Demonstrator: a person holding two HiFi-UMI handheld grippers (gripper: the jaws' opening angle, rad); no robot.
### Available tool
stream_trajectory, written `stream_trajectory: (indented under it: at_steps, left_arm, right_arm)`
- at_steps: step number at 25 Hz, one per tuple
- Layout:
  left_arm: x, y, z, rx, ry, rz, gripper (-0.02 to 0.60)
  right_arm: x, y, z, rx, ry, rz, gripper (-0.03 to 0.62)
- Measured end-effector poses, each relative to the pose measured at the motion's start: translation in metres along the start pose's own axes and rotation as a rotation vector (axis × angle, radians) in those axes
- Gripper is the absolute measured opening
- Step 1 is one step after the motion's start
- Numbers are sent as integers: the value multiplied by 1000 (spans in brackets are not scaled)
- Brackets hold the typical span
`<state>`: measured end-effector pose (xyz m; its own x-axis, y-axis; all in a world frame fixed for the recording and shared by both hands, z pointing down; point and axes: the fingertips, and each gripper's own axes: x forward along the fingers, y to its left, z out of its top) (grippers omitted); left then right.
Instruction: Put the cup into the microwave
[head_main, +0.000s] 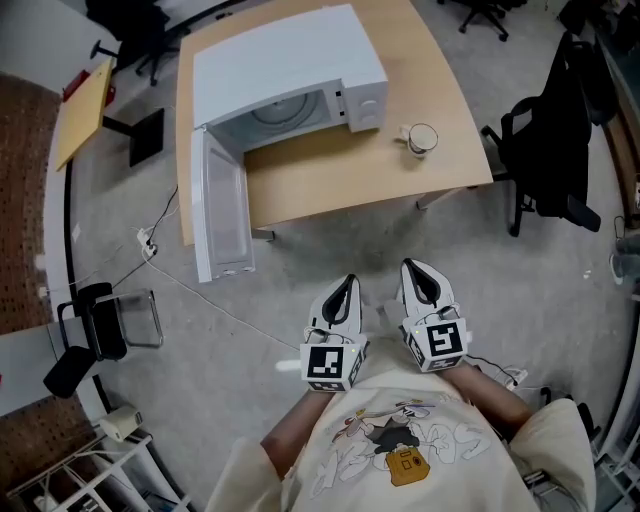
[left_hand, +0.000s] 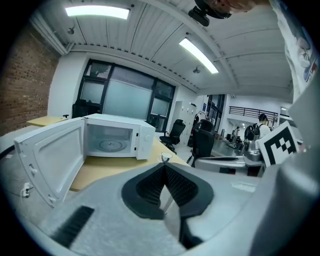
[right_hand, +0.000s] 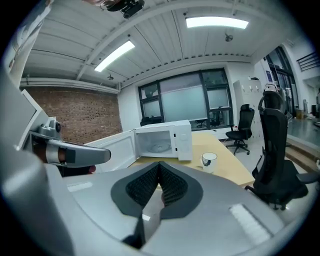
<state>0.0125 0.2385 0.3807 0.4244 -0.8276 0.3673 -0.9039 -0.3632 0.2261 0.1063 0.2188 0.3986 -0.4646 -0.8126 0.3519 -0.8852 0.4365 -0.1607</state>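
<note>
Well short of the table, holds left gripper and right gripper side by side, jaws closed on nothing, ahead of any reach for the cup, upright near the microwave with door swung open for loading.

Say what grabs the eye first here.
A white microwave sits on the wooden table with its door swung wide open. A white cup stands on the table just right of it in the head view. The left gripper and right gripper are both shut and empty, close to the person's torso, short of the table.
</note>
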Motion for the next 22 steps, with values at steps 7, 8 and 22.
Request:
stream_trajectory:
  at_steps: [7, 8, 22]
  left_arm:
    - [-4, 34, 2, -4, -10, -2, 0]
    - [-1, 38, 0, -6, -4, -6, 0]
    - [114, 48, 39, 0, 13, 51, 0]
  right_arm:
    - [33, 17, -13, 19, 26, 2, 65]
    - [37, 19, -11, 10, 21, -1, 75]
    - [109, -93, 25, -69, 2, -4, 78]
